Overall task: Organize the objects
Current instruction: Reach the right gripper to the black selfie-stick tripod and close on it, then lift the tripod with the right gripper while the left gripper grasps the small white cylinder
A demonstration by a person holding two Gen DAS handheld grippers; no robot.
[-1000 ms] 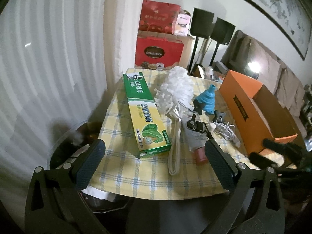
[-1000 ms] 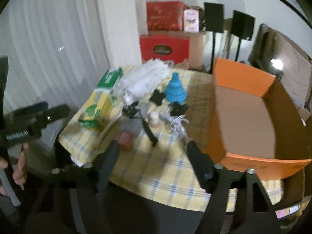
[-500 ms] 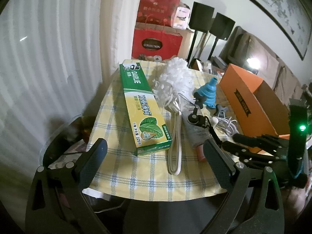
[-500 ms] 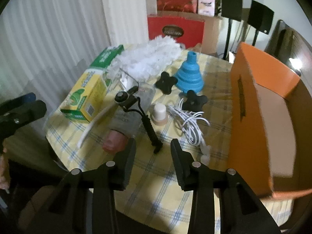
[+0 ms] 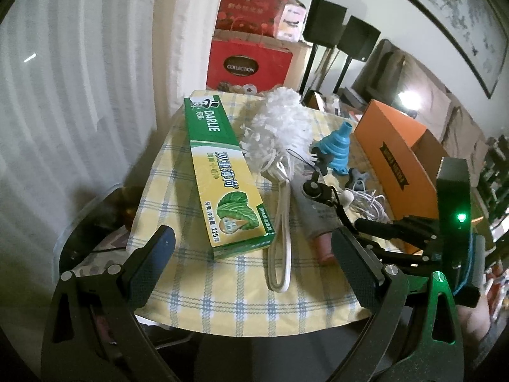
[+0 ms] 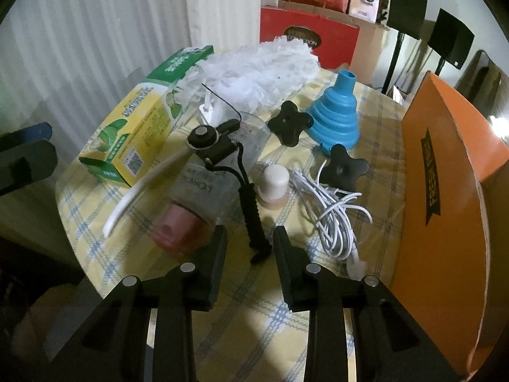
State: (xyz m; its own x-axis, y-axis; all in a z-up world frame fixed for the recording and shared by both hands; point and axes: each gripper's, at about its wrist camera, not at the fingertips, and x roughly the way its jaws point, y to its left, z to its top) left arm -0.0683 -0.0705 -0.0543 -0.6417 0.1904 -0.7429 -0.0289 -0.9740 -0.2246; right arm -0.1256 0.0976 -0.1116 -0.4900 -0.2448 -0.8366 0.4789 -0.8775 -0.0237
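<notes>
A yellow checked table [image 5: 241, 299] holds a green Darlie toothpaste box [image 5: 222, 172], a white duster [image 5: 280, 124], a blue funnel [image 6: 335, 117], a black handled tool [image 6: 245, 187], a tube with a pink cap [image 6: 191, 203], a white cable [image 6: 337, 216] and an orange box [image 6: 445, 172]. My left gripper [image 5: 251, 254] is wide open near the table's front edge, facing the toothpaste box. My right gripper [image 6: 249, 248] is partly open, its fingers either side of the black tool's handle tip, nothing gripped. It also shows in the left wrist view [image 5: 381, 226].
Two black star knobs [image 6: 289, 122] and a small white cap [image 6: 275, 180] lie by the funnel. Red gift boxes [image 5: 248, 63] and black stands [image 5: 327, 28] are behind the table. A white curtain [image 5: 79, 95] hangs at left. A glass side table [image 5: 92, 222] is lower left.
My right gripper has moved forward to the black tool's handle and its fingers have narrowed from wide open. My left gripper has drifted slightly; it stays wide open.
</notes>
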